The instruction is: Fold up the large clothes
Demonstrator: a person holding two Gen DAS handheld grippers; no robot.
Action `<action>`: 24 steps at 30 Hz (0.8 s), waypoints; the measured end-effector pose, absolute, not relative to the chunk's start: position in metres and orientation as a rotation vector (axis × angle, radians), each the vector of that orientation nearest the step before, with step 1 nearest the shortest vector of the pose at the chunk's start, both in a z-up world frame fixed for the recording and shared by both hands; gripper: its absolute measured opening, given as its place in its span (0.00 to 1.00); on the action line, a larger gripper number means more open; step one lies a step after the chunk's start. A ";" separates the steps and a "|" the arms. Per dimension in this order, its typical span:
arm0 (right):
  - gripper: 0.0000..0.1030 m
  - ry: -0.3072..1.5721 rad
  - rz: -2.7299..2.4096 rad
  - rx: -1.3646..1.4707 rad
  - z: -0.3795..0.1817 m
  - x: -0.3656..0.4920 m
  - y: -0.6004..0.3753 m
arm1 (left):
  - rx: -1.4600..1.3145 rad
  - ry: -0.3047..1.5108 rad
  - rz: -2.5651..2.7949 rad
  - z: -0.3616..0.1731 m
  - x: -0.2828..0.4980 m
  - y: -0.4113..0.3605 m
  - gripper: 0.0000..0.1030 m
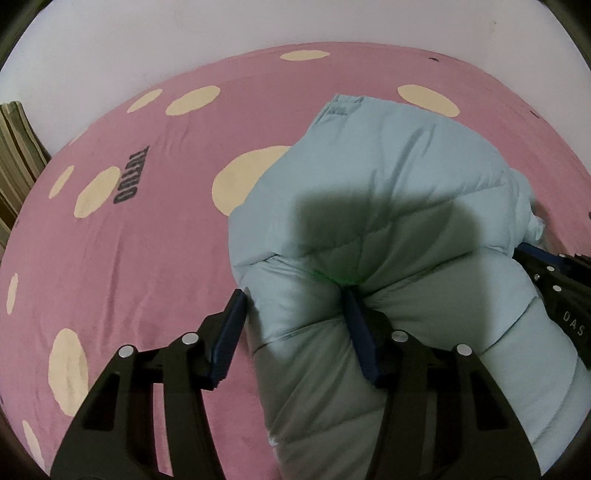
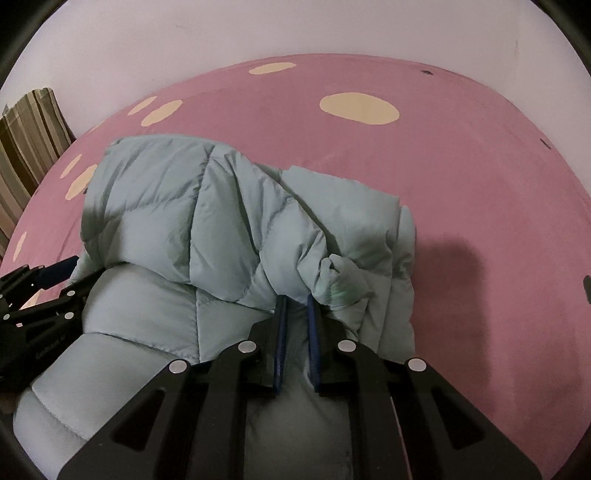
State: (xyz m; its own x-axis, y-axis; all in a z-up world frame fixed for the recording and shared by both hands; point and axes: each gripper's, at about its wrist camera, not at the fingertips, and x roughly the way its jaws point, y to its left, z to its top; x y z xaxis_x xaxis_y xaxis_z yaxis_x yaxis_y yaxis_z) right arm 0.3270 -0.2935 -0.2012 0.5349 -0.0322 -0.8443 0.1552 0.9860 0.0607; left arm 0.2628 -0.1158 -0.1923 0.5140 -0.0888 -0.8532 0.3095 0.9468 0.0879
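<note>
A pale blue quilted puffer jacket (image 1: 373, 206) lies bunched on the pink bed sheet (image 1: 147, 258). My left gripper (image 1: 293, 295) is open, its jaws wide apart astride a puffy fold at the jacket's left edge. The right finger presses into the fabric. In the right wrist view the jacket (image 2: 177, 221) is folded over itself. My right gripper (image 2: 297, 299) is nearly closed on a thin fold of the jacket beneath the bunched upper layer. Each gripper shows at the other view's edge: the right gripper (image 1: 554, 280), the left gripper (image 2: 40, 299).
The pink sheet has cream spots and dark lettering (image 1: 129, 177). A striped cloth (image 1: 14, 147) hangs at the far left by the white wall (image 1: 221, 26). Bare sheet lies to the jacket's left and, in the right wrist view, to its right (image 2: 498, 221).
</note>
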 end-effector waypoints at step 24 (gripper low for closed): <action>0.11 0.954 -0.129 0.108 -0.191 0.315 -0.286 | 0.247 0.959 -0.232 -0.182 0.252 -0.110 0.56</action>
State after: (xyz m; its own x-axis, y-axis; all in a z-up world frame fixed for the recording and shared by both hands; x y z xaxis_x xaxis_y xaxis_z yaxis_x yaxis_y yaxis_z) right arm 0.3147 -0.2862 -0.1910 0.5720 -0.0619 -0.8179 0.1573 0.9869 0.0353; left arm 0.2517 -0.1100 -0.1816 0.5537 -0.0856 -0.8283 0.3026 0.9474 0.1044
